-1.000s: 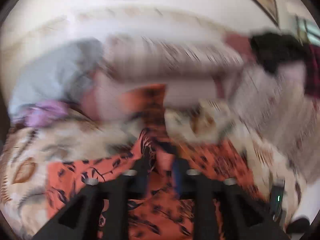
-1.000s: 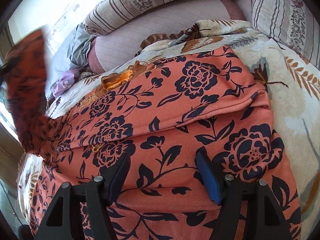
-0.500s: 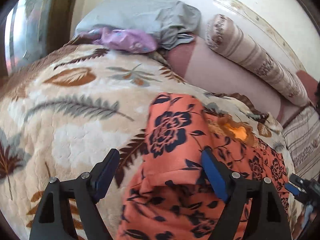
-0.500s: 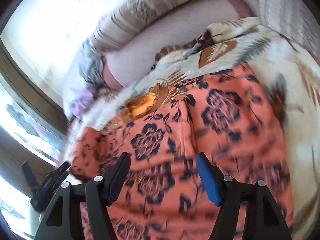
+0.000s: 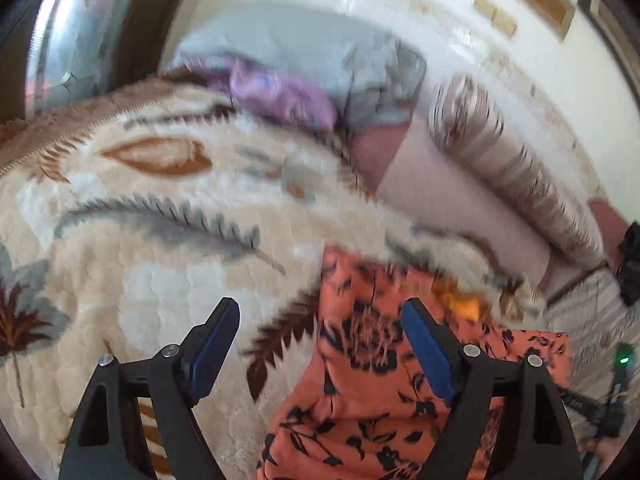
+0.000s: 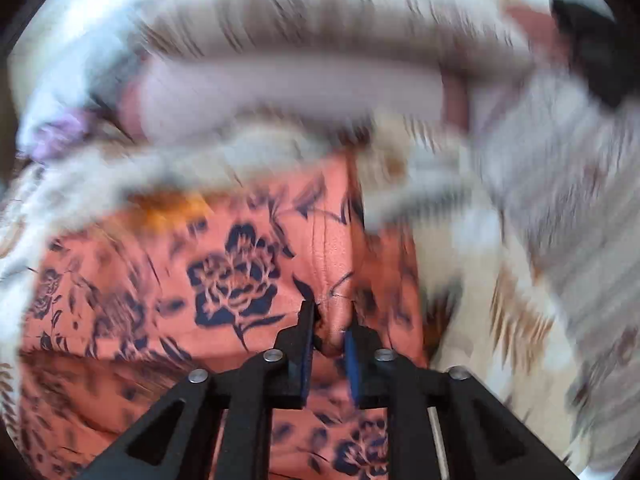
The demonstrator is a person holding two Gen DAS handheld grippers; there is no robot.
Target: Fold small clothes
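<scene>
An orange garment with a dark blue flower print (image 5: pixel 360 360) lies on a cream leaf-patterned blanket (image 5: pixel 140 240). In the left wrist view my left gripper (image 5: pixel 320 336) is open and empty, its jaws spread wide just above the garment's left edge and the blanket. In the right wrist view the garment (image 6: pixel 232 272) fills the middle, and my right gripper (image 6: pixel 332 320) is shut on a pinched fold of it. The right wrist view is blurred by motion.
A grey cloth (image 5: pixel 312 52) and a purple cloth (image 5: pixel 280 96) lie piled at the far end of the blanket. A striped bolster (image 5: pixel 512 172) and a pink cushion (image 5: pixel 452 204) run along the wall. A dark object (image 6: pixel 588 40) sits at the far right.
My right gripper has closed on a fold of the orange garment; it was open half a second ago. My left gripper let go of the garment a second ago and stays open, drawn slightly back.
</scene>
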